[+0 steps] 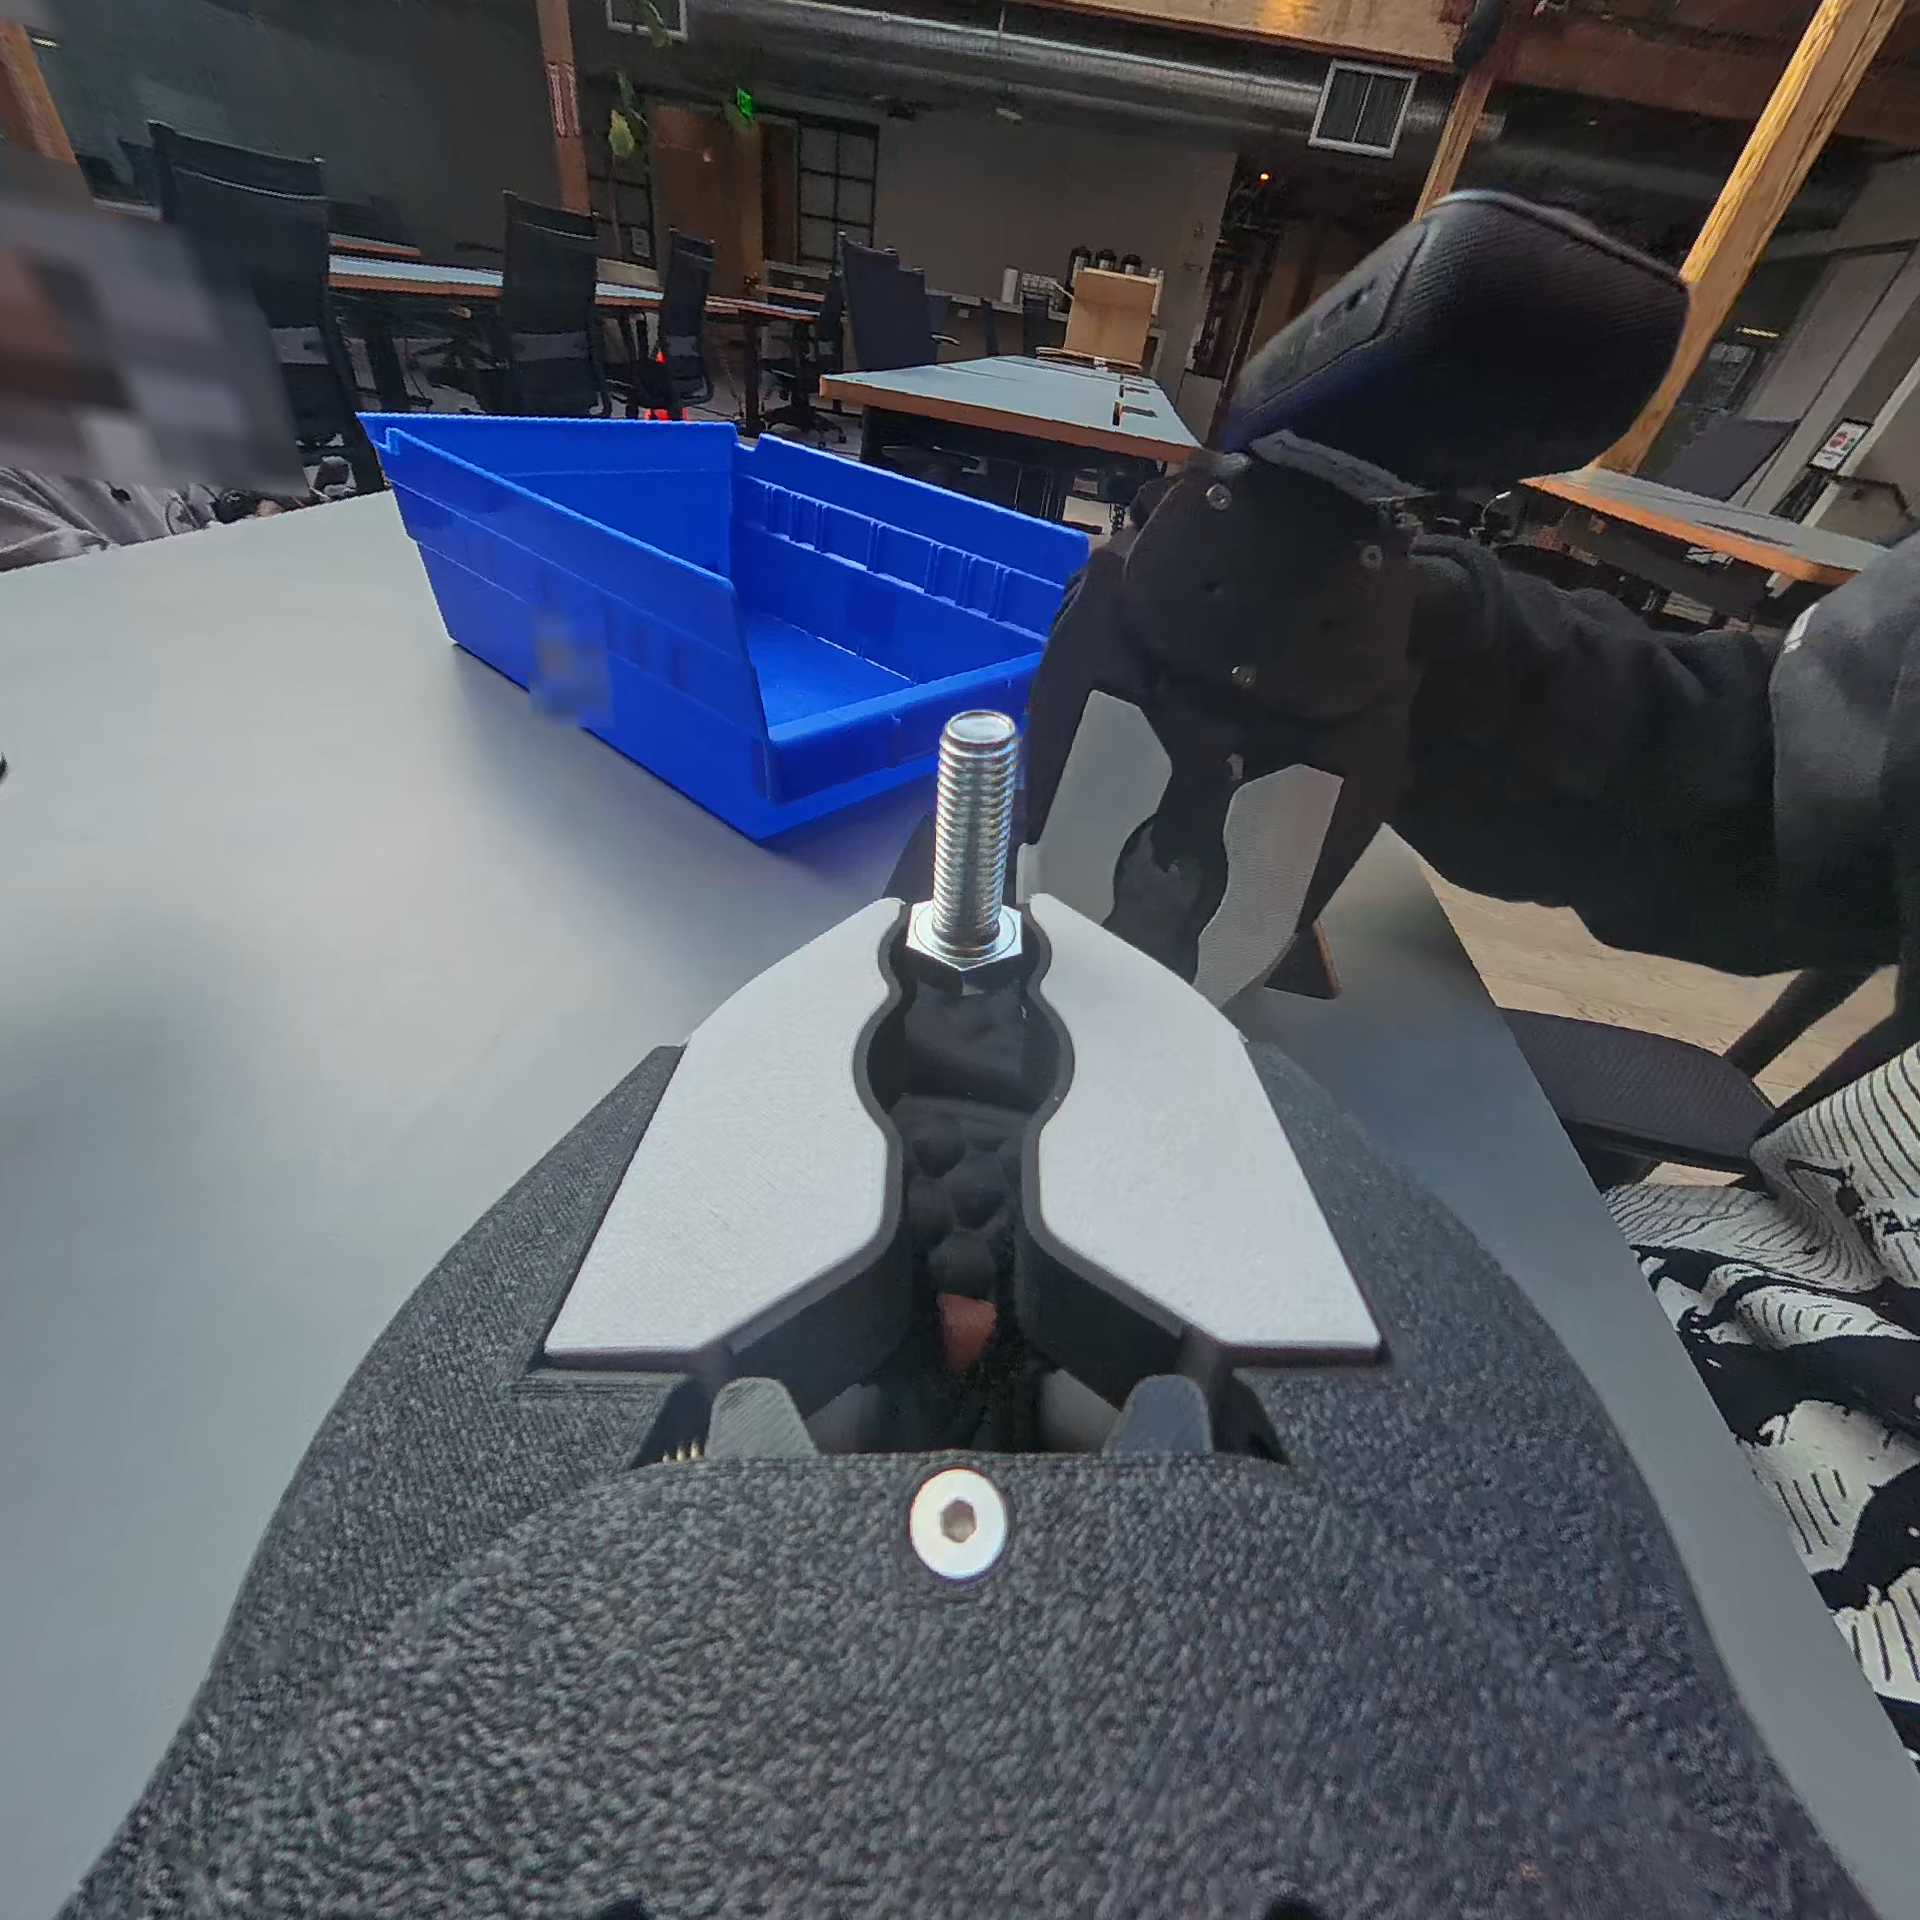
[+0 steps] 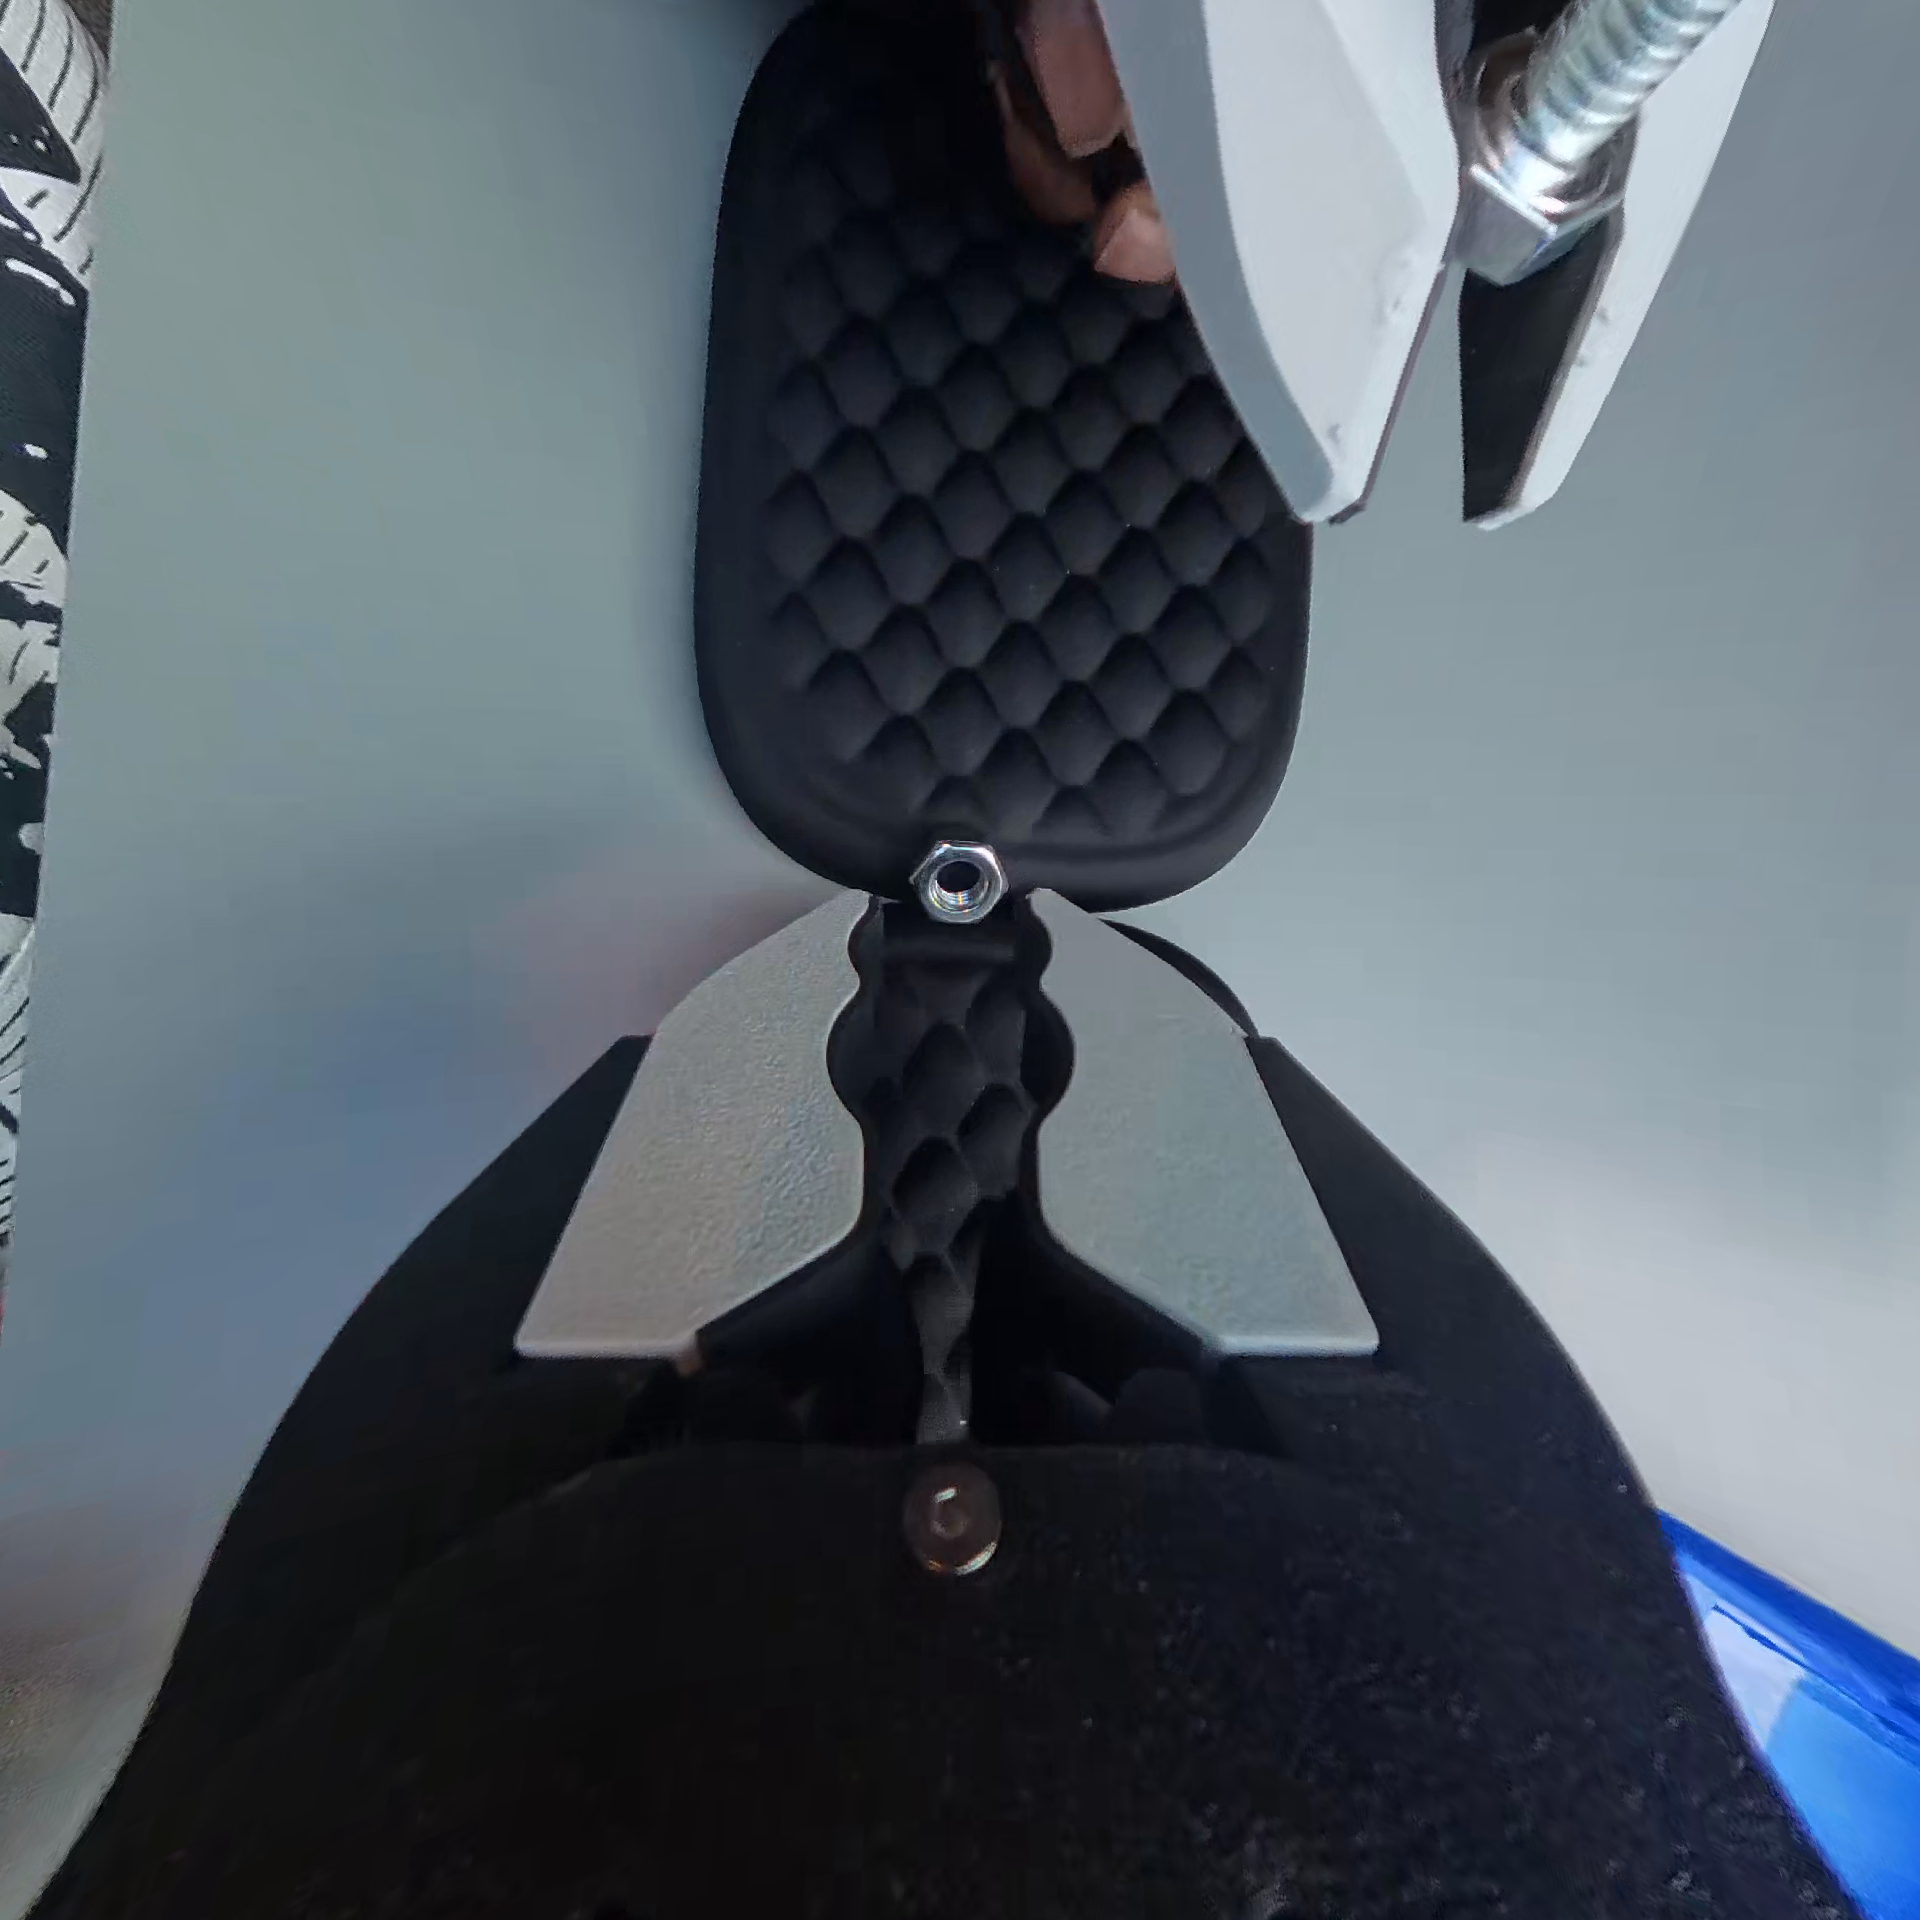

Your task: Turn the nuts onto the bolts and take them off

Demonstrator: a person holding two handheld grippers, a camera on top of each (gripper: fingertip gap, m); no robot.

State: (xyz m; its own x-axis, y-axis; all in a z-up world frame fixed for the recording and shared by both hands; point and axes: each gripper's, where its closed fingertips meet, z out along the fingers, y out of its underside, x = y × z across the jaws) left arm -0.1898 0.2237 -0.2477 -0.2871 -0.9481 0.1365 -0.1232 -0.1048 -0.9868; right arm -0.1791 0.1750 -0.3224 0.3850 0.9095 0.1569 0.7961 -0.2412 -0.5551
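The left gripper (image 1: 966, 961) is clenched on the hex head of a bolt (image 1: 975, 831), whose threaded shank stands up and forward out of the fingertips, bare of any nut. Just beyond it and to the right hangs the right gripper (image 1: 1210, 935), a black body with grey fingers pointing down toward the grey table (image 1: 260, 935) — from this side its tips are too dark to read. Its own camera settles the matter: the right gripper (image 2: 954, 914) is closed on a small silver nut (image 2: 954, 881), pinched edge-on at the very tips so that the threaded hole faces the lens. Right behind the nut lies a black pad (image 2: 997, 582) with a quilted diamond texture; I cannot tell whether it rests on the table or belongs to a gripper. At the upper right of that view the left gripper (image 2: 1455, 270) shows, with the bolt (image 2: 1600, 94) slanting out of frame, well apart from the nut. A gloved hand (image 1: 1579, 707) holds the right gripper. Farther back on the table sits a blue bin (image 1: 644, 592), open and with nothing visible inside — and behind it, dark chairs (image 1: 540, 301) and long tables (image 1: 1018, 400) fill the room.
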